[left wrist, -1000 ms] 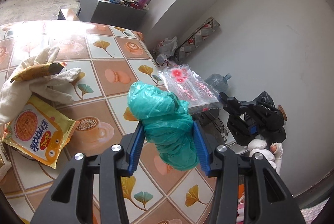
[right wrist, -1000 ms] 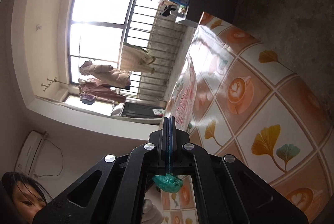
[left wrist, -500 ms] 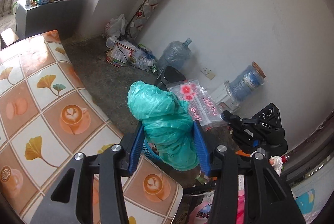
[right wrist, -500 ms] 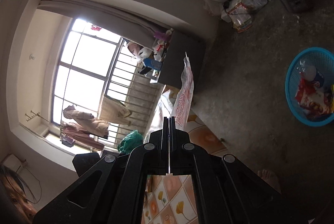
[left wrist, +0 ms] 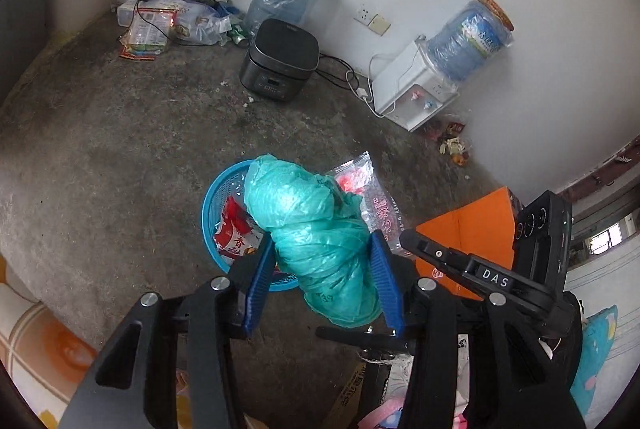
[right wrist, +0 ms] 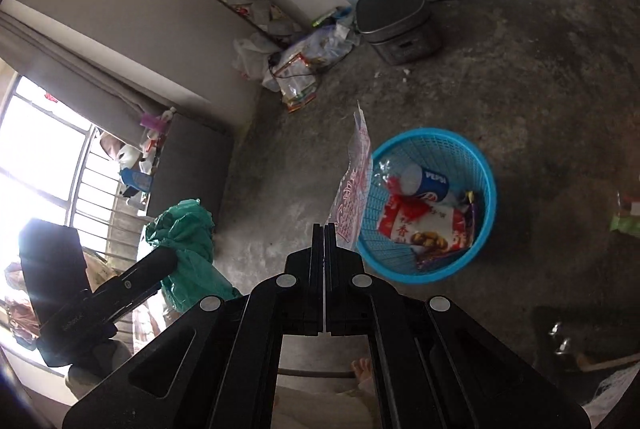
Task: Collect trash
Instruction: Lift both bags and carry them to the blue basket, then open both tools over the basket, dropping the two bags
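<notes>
left wrist view:
- landmark: blue basket (left wrist: 212, 213) on the concrete floor, wrappers already inside.
- left gripper (left wrist: 322, 281): clamped on the green plastic bag bundle (left wrist: 312, 229); blue pads press both of its flanks.
- bundle vs basket: in this view it overlaps the basket's right part, rim showing on its left. It looks to hang above the basket, but height over the rim is not readable.
- bundle long axis: runs along the fingers, tip pointing away from the camera, toward the basket.
- right gripper (left wrist: 404, 237): enters from the right of the basket, nipping the clear printed pouch (left wrist: 368, 197). The pouch sits at the basket's right edge, behind the bundle.

right wrist view:
- right gripper (right wrist: 324, 229): jaws fully closed, pinching the pouch (right wrist: 354, 189) by its lower edge.
- pouch axis: stands edge-on, straight up out of the jaws.
- pouch vs basket: basket (right wrist: 460, 261) lies just right of the pouch, with the pouch overlapping its left rim in this view.
- left gripper (right wrist: 168, 257) and bundle (right wrist: 188, 249): well left of the basket in this view.
- basket contents: Pepsi cup (right wrist: 428, 183) and red snack bag (right wrist: 424, 225).

judgement:
- the two views disagree on which is nearer; both loads look close to the rim.
- next: centre each load over the opening, then let go.
</notes>
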A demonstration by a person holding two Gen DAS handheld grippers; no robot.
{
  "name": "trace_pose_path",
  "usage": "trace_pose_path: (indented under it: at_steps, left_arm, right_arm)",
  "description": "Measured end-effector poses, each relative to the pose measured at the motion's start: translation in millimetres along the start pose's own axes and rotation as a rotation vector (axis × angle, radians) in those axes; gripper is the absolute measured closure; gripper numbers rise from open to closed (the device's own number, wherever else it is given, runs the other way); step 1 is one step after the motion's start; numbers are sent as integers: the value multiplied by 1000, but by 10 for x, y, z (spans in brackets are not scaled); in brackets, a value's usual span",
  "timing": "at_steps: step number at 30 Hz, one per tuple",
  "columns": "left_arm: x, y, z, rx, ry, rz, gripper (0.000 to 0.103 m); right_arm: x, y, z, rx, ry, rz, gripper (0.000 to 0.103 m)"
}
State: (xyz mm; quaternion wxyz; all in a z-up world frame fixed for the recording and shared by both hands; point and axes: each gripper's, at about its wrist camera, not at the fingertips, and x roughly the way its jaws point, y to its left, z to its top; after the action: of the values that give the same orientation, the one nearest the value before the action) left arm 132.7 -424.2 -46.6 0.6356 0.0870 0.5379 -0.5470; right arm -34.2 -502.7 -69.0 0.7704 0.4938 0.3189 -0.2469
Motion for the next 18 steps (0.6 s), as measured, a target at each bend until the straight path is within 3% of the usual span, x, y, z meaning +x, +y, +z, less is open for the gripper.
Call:
trace_pose_path:
  at_steps: [3,4,5,6,11,18]
  left_arm:
    - [473,-1,145,16,54,-12,46]
    - [609,20,189,-3,55,-21,36]
    - [713,58,198,-27,41,-18,33]
    - [793,88,219,-47,29,-13,33]
    - [886,165,230,-94,24,-20,33]
    - [291,242,155,-81,-110,-6,33]
  right_arm:
    - [247,-288,65,63,20,-40,93]
    - [308,-391,89,94,26,-42,85]
    - [339,-475,97,116,26,-44,69]
    - [380,-530,105,131,21,-55,65]
    - [324,-577,115,132,21,-49,64]
    - [199,-387,130,70,-20,-7,56]
